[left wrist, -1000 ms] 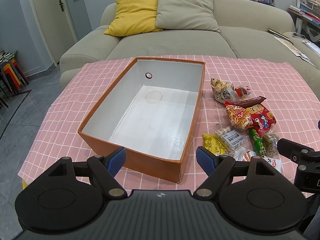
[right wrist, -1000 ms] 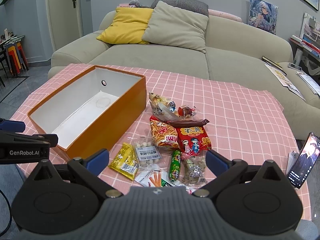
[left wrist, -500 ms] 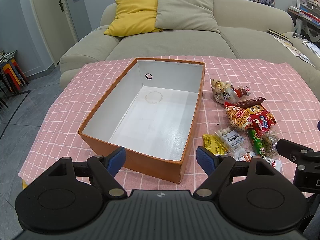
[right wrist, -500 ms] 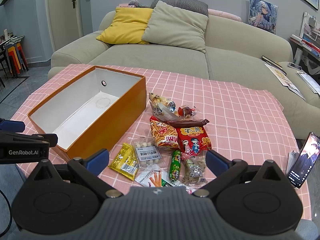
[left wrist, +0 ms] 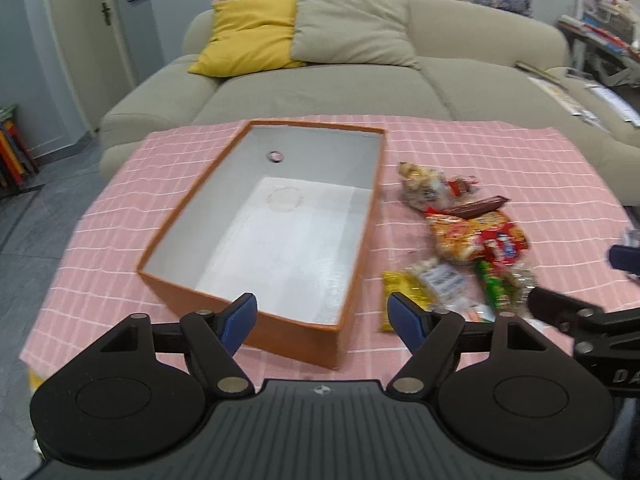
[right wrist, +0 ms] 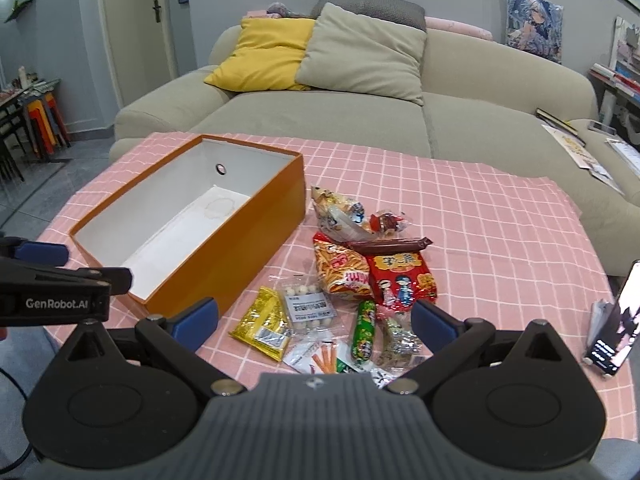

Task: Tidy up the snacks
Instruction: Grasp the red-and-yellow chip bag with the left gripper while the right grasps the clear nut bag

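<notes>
Since a second ago the left view has shifted: the box [left wrist: 276, 236] now sits further left in it and the picture is blurred. There the left tongs [left wrist: 322, 316] hover apart over the box's near right corner, holding nothing; the snacks [left wrist: 460, 248] lie right of the box on the bench [left wrist: 120, 208]. In the right view the right tongs [right wrist: 316, 316] hang apart, holding nothing, above the near edge of the snacks [right wrist: 360, 280], which lie just right of the box [right wrist: 240, 240].
</notes>
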A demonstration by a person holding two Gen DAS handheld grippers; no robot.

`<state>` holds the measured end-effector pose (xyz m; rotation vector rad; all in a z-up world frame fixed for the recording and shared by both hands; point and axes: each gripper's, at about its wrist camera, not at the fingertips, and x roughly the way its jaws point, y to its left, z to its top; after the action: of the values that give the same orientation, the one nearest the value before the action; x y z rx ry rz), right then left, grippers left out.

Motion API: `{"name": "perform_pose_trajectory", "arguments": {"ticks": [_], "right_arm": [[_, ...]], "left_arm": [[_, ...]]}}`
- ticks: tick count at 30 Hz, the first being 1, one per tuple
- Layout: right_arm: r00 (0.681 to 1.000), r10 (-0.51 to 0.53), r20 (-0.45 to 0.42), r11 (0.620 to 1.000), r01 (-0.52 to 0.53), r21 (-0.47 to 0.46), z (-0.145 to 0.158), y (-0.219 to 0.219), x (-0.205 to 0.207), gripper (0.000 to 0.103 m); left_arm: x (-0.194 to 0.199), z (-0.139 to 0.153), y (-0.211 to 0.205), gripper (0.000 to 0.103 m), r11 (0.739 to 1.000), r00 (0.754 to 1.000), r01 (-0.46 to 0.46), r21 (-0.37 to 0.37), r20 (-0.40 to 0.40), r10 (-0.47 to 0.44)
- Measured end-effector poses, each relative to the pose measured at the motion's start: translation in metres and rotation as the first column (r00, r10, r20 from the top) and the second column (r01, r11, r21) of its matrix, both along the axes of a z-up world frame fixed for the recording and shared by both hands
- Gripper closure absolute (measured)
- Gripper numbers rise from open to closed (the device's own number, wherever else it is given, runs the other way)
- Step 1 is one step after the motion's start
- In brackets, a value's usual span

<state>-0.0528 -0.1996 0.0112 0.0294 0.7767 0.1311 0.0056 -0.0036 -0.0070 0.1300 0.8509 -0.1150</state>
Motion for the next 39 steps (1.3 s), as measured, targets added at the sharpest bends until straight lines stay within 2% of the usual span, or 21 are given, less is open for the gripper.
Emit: {"name": "perform_pose_trajectory", "arguments": {"ticks": [1,5,6,8,16,20,25,30,34,36,39], "right_arm": [[1.0,0.002,0.0,1.0,-0.002,0.003,-0.002,-0.002,-0.001,0.004],[1.0,-0.011,-0.024,1.0,0.012,0.004,-0.017,-0.013,-0.003,0.02],[0.999,-0.018,-0.034,1.0,0.018,0.0,-0.022,-0.016,-0.003,0.022],[0.998,-0.027,-0.054,1.0,0.027,-0.004,-0.032,-0.021,-0.004,0.028],[0.99,-0.073,-0.123,0.997,0.074,0.003,-0.067,-0.045,0.003,0.038],[0.985,-0.091,-0.145,0.996,0.093,0.013,-0.08,-0.054,0.012,0.042],[0.982,-0.101,-0.162,0.994,0.106,0.02,-0.093,-0.062,0.029,0.045],[0.977,-0.108,-0.182,0.993,0.114,0.024,-0.105,-0.068,0.05,0.046],[0.97,-0.12,-0.211,0.991,0.128,0.025,-0.118,-0.076,0.065,0.051],[0.967,-0.124,-0.222,0.99,0.136,0.037,-0.123,-0.081,0.072,0.055],[0.965,-0.127,-0.23,0.988,0.144,0.056,-0.127,-0.088,0.081,0.055]], "left_arm": [[-0.001,-0.001,-0.002,0.021,1.0,1.0,0.018,-0.015,-0.002,-0.018],[-0.002,-0.008,-0.011,0.035,0.994,0.996,0.082,-0.072,-0.02,-0.084],[-0.002,-0.011,-0.013,0.038,0.992,0.995,0.097,-0.085,-0.023,-0.099],[-0.001,-0.016,-0.018,0.04,0.987,0.991,0.124,-0.101,-0.035,-0.128],[0.007,-0.039,-0.043,0.043,0.965,0.971,0.207,-0.159,-0.092,-0.223],[0.018,-0.052,-0.052,0.039,0.954,0.963,0.203,-0.219,-0.13,-0.235],[0.035,-0.067,-0.064,0.035,0.954,0.965,0.165,-0.249,-0.159,-0.209],[0.055,-0.084,-0.075,0.026,0.962,0.964,0.125,-0.242,-0.2,-0.176],[0.072,-0.095,-0.081,0.024,0.968,0.961,0.072,-0.239,-0.243,-0.131],[0.08,-0.095,-0.086,0.022,0.97,0.965,0.069,-0.231,-0.232,-0.124],[0.092,-0.095,-0.096,0.019,0.972,0.968,0.098,-0.214,-0.206,-0.143]]}}
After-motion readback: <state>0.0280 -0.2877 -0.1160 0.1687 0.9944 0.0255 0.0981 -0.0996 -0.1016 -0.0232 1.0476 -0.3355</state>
